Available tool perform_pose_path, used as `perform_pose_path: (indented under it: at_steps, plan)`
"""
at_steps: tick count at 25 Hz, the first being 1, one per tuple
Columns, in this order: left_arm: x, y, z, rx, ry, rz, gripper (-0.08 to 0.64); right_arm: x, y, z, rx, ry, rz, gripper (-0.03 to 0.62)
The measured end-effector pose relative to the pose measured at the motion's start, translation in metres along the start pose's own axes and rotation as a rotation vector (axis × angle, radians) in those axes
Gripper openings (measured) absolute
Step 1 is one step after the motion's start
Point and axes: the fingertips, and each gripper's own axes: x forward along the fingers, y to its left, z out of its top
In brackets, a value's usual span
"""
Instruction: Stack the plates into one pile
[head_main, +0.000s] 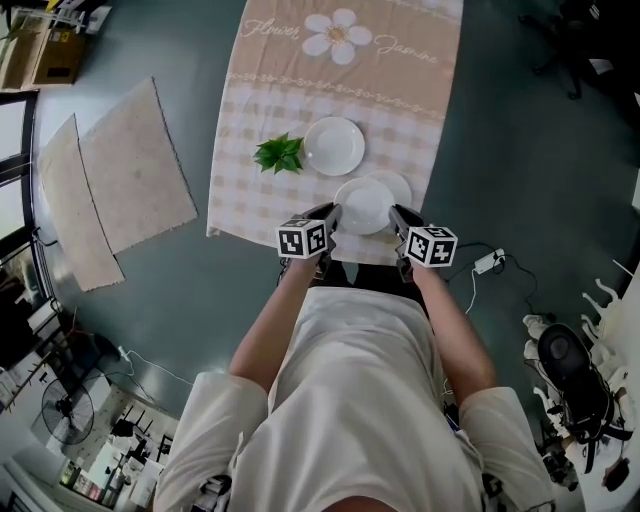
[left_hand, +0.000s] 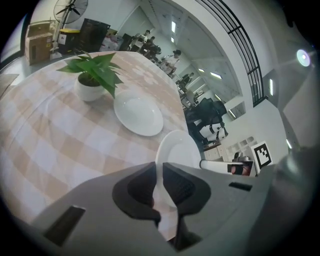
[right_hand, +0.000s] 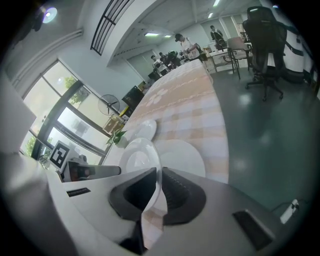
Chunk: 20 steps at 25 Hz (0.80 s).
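I hold one white plate (head_main: 363, 205) by both sides, lifted over the near end of the checked tablecloth (head_main: 250, 180). My left gripper (head_main: 333, 213) is shut on its left rim, my right gripper (head_main: 397, 216) on its right rim. In the left gripper view the held plate (left_hand: 177, 150) stands edge-on between the jaws of the left gripper (left_hand: 161, 181). In the right gripper view the right gripper (right_hand: 159, 187) pinches the rim of the held plate (right_hand: 140, 156). A second plate (head_main: 396, 186) lies partly under it on the cloth, and a third plate (head_main: 333, 146) lies farther off.
A small potted plant (head_main: 279, 154) stands left of the far plate. Two pale mats (head_main: 120, 170) lie on the floor to the table's left. A power strip with its cable (head_main: 487, 262) lies on the floor at the right. The table's near edge is just below the grippers.
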Motion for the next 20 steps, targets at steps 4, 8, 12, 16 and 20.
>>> perform_pose_path:
  at_steps: [4,8,12,16,20]
  plan:
    - [0.015,-0.016,-0.002,0.007,0.014,0.0,0.044,-0.009,-0.02,0.004,-0.003,0.001,-0.013,0.055]
    - [0.03,-0.024,-0.002,0.021,0.031,0.009,0.044,-0.01,-0.036,0.01,-0.027,0.013,-0.026,0.055]
    - [0.043,-0.027,-0.004,0.027,0.048,0.026,0.046,-0.009,-0.049,0.011,-0.057,0.041,-0.033,0.055]
    - [0.05,-0.03,-0.007,0.031,0.064,0.041,0.048,-0.007,-0.057,0.013,-0.089,0.07,-0.042,0.057]
    - [0.052,-0.032,-0.005,0.042,0.062,0.05,0.048,-0.003,-0.059,0.016,-0.14,0.094,-0.054,0.057]
